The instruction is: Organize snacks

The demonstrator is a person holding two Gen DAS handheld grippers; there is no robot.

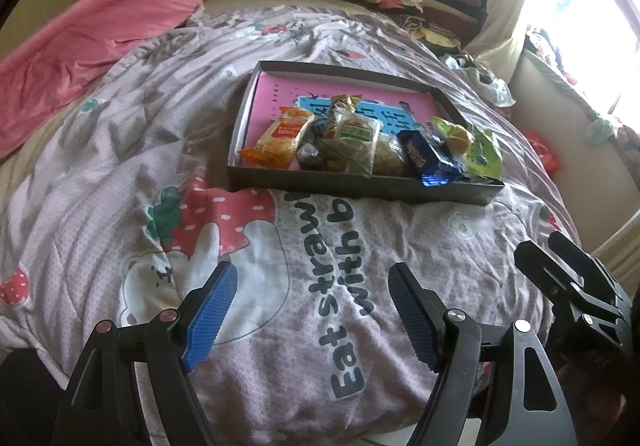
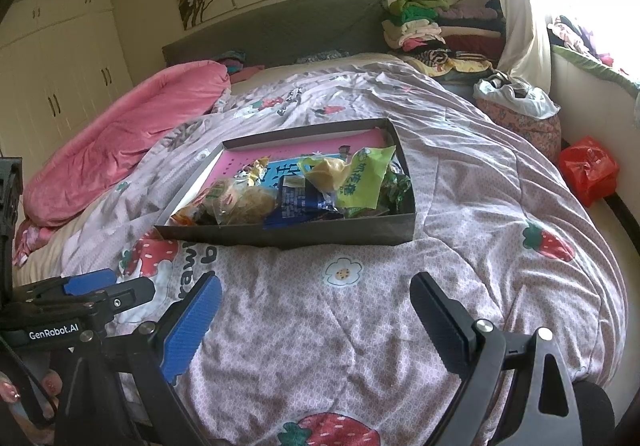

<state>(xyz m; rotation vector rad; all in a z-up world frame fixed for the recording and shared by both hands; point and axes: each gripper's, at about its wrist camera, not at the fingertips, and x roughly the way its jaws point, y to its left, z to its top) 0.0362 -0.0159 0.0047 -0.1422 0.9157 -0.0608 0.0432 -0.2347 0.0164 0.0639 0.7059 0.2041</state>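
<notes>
A shallow dark cardboard box (image 1: pixel 360 188) (image 2: pixel 320 236) with a pink lining lies on the strawberry-print quilt (image 1: pixel 280 286). Several wrapped snacks are piled along its near side: an orange pack (image 1: pixel 280 136), a clear green-label bun pack (image 1: pixel 354 140), a blue pack (image 1: pixel 434 162) (image 2: pixel 300 202) and a green bag (image 1: pixel 482 154) (image 2: pixel 360 178). My left gripper (image 1: pixel 314 280) hovers open over the quilt, short of the box, nothing between its blue pads. My right gripper (image 2: pixel 316 292) is likewise open and empty, in front of the box.
A pink blanket (image 2: pixel 120 142) lies bunched at the left of the bed. Folded clothes (image 2: pixel 424 26) are stacked by the headboard. A red plastic bag (image 2: pixel 586 170) and a white bag (image 2: pixel 516 94) sit off the bed's right side, near the bright window.
</notes>
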